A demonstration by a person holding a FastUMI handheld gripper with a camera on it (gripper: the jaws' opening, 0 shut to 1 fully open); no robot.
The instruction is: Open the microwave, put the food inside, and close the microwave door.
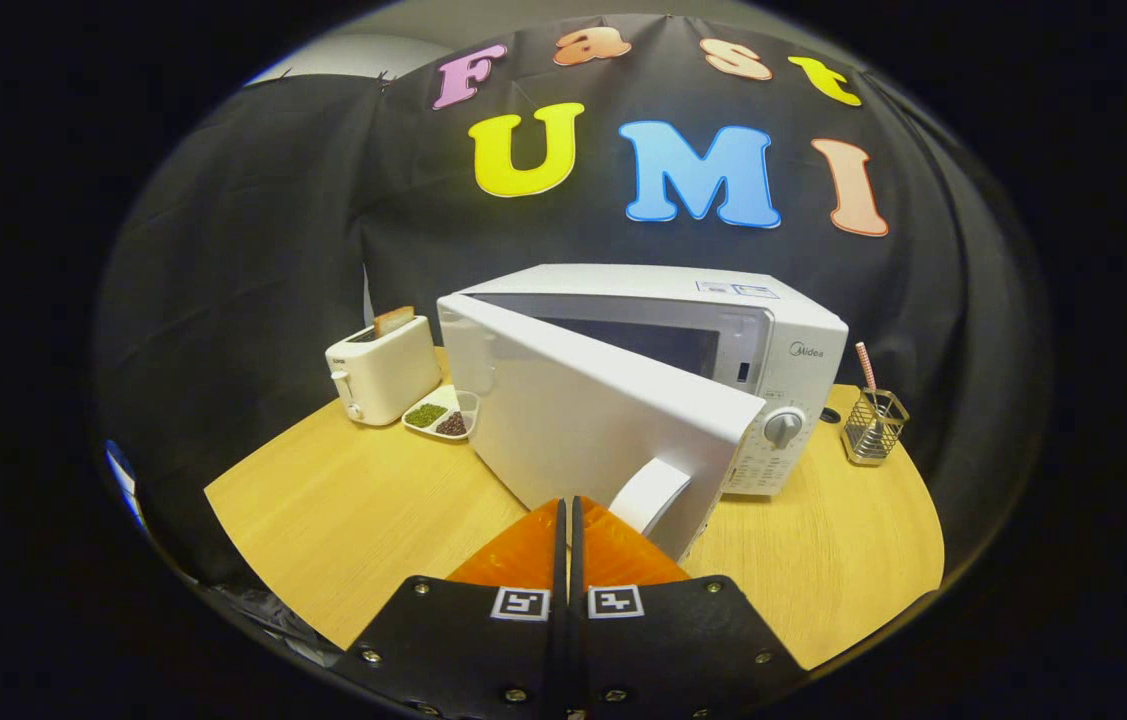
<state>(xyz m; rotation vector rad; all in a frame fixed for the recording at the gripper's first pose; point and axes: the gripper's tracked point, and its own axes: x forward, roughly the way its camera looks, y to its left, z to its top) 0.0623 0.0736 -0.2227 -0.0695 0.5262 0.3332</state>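
Hand-held gripper [569, 515] is seen clenched and empty, just short of the door handle [650, 496]. Door [593, 420] is swung half open; food tray [441, 413] lies beyond-left, beside microwave [723, 320].

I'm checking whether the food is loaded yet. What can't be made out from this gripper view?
- White microwave cavity: its half-open white door screens the inside, so food there cannot be confirmed.
- Gripper: fingers together beside the door's white handle; contact unclear.
- White divided dish beside the white toaster: contents too small to identify.
- Wire holder: contents too small.
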